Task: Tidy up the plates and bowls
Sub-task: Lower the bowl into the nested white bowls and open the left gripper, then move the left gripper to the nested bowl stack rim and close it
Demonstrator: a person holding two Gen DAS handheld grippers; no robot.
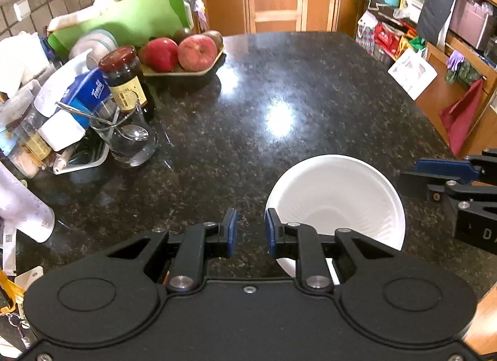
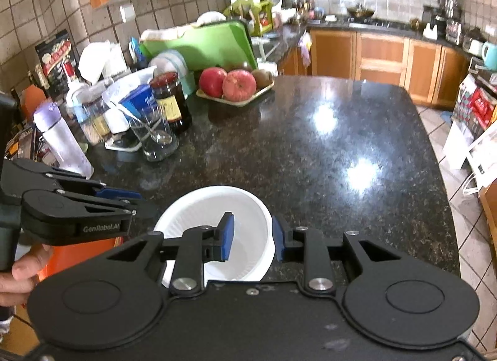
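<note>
A white bowl (image 2: pixel 217 215) sits on the near part of the dark speckled bench (image 2: pixel 326 150), close to its front edge. The right gripper (image 2: pixel 253 241) straddles the bowl's right-hand rim: one blue pad lies inside the bowl and the other outside it, with the wall between them. Whether the jaws press the rim or merely flank it cannot be told from either view.

The left gripper (image 1: pixel 251 232) hangs just left of the bowl (image 1: pixel 341 202), its jaws released with a gap of bare bench showing between the blue pads; the right-hand pad sits right at the bowl's left rim, and contact cannot be judged.

Farther back on the left side of the bench stand a dark jar with a red lid (image 1: pixel 124 78), a drinking glass holding a spoon (image 1: pixel 130 140), and a tray of red apples (image 1: pixel 183 53). A green cutting board (image 2: pixel 202 44) leans behind them.
</note>
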